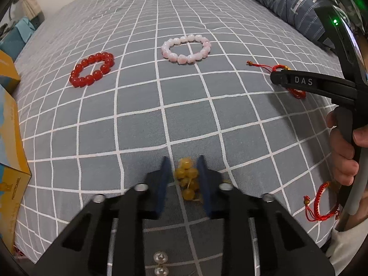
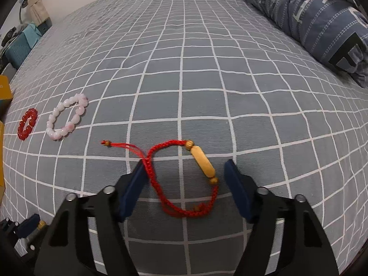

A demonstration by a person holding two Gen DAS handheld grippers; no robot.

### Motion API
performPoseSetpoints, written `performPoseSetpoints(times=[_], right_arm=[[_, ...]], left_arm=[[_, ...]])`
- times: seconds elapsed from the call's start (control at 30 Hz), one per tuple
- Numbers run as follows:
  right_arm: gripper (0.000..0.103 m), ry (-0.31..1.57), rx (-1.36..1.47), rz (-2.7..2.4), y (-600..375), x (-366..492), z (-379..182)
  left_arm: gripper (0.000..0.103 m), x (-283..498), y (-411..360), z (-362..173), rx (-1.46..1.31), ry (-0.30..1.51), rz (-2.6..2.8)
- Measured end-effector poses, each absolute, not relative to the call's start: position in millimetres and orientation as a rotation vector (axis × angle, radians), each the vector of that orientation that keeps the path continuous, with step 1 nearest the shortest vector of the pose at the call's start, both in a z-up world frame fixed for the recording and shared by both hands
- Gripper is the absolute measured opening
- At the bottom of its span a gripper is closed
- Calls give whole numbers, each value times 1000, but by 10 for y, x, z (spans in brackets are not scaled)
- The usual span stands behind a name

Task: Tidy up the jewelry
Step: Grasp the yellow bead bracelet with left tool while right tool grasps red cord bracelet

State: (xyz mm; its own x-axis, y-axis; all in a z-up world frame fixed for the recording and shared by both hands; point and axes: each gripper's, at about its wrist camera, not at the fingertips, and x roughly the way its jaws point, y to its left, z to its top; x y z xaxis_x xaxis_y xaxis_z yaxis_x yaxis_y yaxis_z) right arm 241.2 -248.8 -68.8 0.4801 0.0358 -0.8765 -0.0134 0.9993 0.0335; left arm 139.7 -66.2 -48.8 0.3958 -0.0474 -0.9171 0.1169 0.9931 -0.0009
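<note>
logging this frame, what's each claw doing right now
Left claw: closed on the yellow bead bracelet.
Right claw: open, empty, straddling the red cord bracelet on the bed.
</note>
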Motion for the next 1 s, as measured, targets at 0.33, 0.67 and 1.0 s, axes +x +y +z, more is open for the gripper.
performPoseSetpoints(times=[0.33, 0.67, 1.0], right_arm=[[12, 1065, 9, -8, -2489, 2372, -663], [12, 1010, 34, 5, -2477, 2284, -504], [12, 905, 34, 13, -2420, 2108, -268]], left_arm=[[9, 1356, -636, -473, 56, 1145, -116], [9, 1294, -585, -336, 37, 1097, -124], [9, 1282, -474, -143, 12, 1014, -87]])
